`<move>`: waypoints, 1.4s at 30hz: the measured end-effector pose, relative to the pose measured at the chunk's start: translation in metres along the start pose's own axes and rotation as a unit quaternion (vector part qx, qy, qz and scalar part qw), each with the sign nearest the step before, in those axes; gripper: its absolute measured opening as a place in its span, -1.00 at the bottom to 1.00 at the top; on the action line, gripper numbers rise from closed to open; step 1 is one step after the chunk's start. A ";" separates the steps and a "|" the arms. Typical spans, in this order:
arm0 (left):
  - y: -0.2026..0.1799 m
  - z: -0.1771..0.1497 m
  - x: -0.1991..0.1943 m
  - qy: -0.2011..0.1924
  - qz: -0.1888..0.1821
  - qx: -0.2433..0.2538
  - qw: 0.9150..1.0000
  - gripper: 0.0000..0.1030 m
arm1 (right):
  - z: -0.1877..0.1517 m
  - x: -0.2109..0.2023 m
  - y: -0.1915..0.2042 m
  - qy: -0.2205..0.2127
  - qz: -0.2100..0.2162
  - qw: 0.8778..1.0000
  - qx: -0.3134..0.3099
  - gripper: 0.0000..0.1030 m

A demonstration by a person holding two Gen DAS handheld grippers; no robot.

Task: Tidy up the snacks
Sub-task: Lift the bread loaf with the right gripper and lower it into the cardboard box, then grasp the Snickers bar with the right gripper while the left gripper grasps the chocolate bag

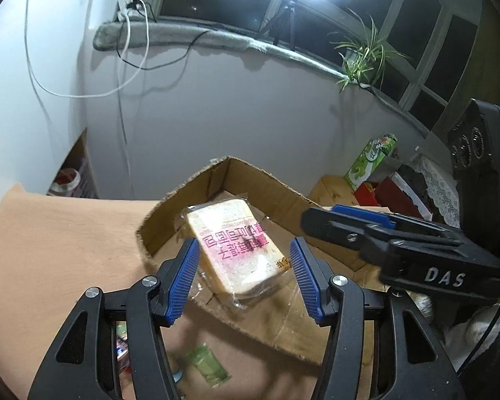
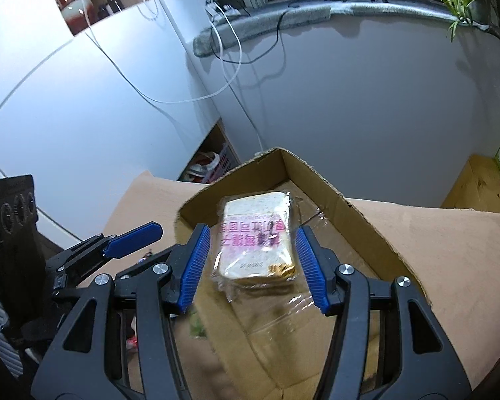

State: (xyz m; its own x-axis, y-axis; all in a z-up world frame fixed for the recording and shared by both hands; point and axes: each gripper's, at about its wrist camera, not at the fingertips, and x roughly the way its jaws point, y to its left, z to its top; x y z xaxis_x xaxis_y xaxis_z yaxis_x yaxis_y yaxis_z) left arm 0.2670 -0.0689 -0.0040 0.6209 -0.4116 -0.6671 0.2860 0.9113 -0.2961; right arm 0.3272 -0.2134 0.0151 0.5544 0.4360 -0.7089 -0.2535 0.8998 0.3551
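A clear-wrapped pack of sliced bread with pink lettering (image 1: 238, 250) lay inside the shallow open cardboard box (image 1: 276, 180). Over the box's near edge, the left hand-held gripper (image 1: 245, 280) and right hand-held gripper (image 2: 255, 265) both hung spread, holding nothing. Placement looked finished; next, probably fetching the green sachet (image 1: 208, 365) lying outside the box.

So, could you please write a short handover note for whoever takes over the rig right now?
Left tool: open, holding nothing.
Right tool: open, holding nothing. Both hover over the near edge of the cardboard box.
Wrapped bread pack: in the box, leaning on the near wall.
Done: bread is in the box.
Left: a green snack packet and some other wrappers lie on the tan cloth outside the box; they probably go in next.
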 end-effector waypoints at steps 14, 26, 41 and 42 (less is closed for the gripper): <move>0.017 -0.042 -0.085 -0.035 0.028 0.011 0.999 0.06 | -0.066 -0.070 0.052 -0.014 0.006 0.997 -0.072 0.10; 0.052 -0.119 -0.121 -0.019 0.052 -0.011 0.998 0.06 | -0.175 -0.059 0.073 0.079 0.050 0.994 -0.052 0.27; 0.069 -0.182 -0.104 0.036 0.071 -0.012 0.997 0.08 | -0.236 -0.013 0.094 0.164 0.081 0.983 0.013 0.27; 0.068 -0.182 -0.104 0.037 0.073 -0.006 0.997 0.08 | -0.236 -0.010 0.098 0.167 0.078 0.983 0.009 0.27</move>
State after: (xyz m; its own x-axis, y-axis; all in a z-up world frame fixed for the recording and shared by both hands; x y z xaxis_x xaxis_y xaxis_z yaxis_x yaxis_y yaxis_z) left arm 0.0889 0.0373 -0.0788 0.6001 -0.2731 -0.7519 0.1867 0.9618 -0.2004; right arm 0.1097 -0.1255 -0.0872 0.2178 0.5525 -0.8046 -0.2986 0.8225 0.4840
